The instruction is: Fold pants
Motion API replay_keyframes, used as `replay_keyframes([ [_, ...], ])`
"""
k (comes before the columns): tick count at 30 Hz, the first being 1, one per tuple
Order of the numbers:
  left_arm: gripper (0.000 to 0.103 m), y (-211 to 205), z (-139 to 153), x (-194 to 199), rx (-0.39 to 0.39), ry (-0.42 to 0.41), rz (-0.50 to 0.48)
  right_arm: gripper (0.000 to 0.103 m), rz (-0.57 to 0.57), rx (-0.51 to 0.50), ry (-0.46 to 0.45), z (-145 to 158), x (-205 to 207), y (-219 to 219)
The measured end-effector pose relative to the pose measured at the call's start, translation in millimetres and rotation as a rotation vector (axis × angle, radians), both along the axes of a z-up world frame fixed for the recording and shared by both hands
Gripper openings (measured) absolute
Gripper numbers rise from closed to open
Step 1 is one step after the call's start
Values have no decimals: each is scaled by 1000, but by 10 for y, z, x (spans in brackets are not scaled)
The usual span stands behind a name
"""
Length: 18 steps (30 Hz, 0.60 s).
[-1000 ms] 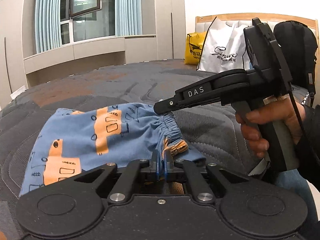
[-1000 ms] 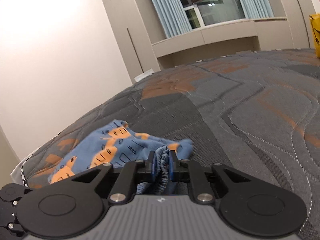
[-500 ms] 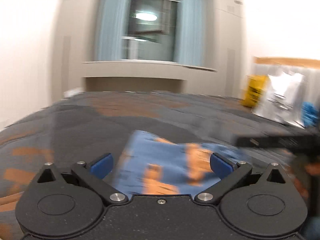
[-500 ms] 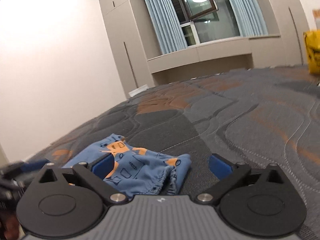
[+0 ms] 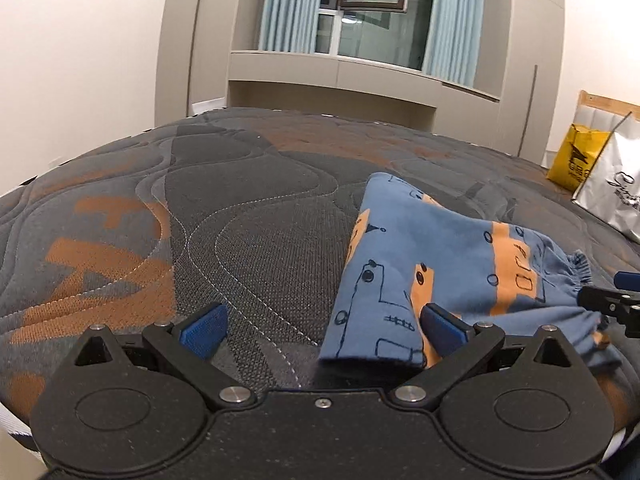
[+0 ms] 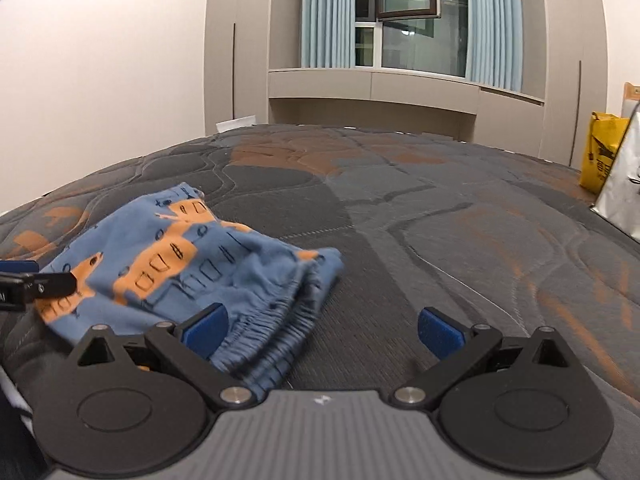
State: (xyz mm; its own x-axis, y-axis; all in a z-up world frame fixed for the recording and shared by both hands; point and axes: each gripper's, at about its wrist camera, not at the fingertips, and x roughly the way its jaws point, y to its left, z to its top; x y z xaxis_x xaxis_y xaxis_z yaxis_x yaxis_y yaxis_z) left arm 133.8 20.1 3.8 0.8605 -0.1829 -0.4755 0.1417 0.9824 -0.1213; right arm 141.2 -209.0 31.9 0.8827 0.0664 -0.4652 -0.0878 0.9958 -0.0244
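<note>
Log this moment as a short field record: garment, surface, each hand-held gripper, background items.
garment: blue pants with orange vehicle print, folded, lying flat, elastic waistband toward the right gripper
surface: quilted grey and orange mattress
left hand-held gripper: open, holding nothing, one pad at the garment's near edge
right hand-held gripper: open, holding nothing, waistband by its left pad
background: yellow bag and white bag at the headboard end; window with blue curtains
</note>
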Motion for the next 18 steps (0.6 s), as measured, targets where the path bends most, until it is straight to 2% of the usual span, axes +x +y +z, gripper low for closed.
replay_keyframes([
  [4,102,35,93,-34,3,0,-11,103,-51,-2,-9,-14,-92,-168],
  [6,102,17,199,-22,15,-38,-3,103,-64,0,-47,54,-100,-201],
  [10,102,-72,306,92,26,-61,30,103,15,1,-90,225,157,-89],
  [15,102,-81,136,204,27,35,71,103,188,34,-4,241,673,233],
  [18,102,5,80,174,-38,44,72,103,203,-40,52,108,851,442],
])
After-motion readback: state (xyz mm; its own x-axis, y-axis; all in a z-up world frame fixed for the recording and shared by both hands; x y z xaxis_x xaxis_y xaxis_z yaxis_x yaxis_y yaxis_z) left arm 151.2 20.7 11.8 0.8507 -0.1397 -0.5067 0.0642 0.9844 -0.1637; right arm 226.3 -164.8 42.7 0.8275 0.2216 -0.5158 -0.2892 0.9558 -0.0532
